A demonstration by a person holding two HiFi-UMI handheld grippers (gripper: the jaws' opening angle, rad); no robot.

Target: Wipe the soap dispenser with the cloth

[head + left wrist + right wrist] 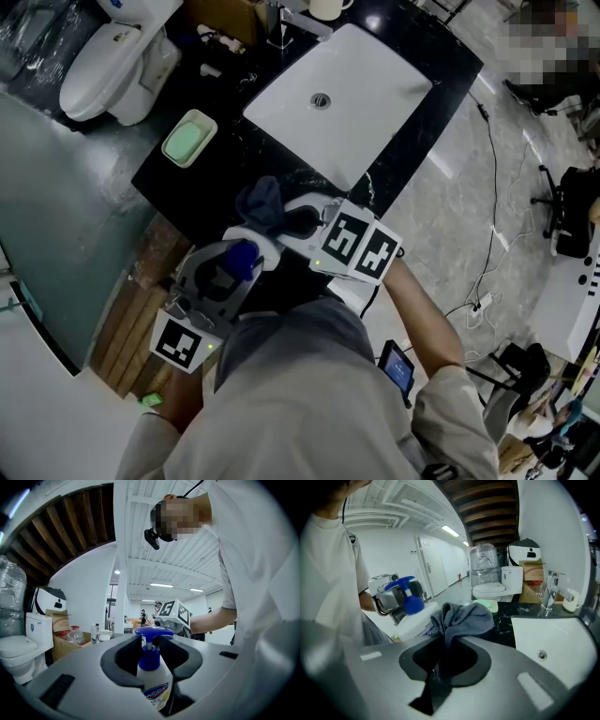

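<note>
Bathroom-showroom kind of setup: a black speckled worktop (211,192) with a white sink (356,103) sunk into it, a chrome tap (277,26) at the top edge, a toilet (103,61) in the upper left corner and pale grey floor (450,206) off to the right. The left gripper (151,665) sits low in the frame, fingers spread fairly wide and clamped on the body of the soap dispenser (153,684), a white bottle with a blue pump, held upright just off the near edge of the worktop. The right gripper (445,653) has its fingers pinched almost together on a grey cloth (461,618), which bunches out past the tips and is right up against the side of the bottle. A green soap dish (189,139) sits on the worktop further left, well clear of both.
</note>
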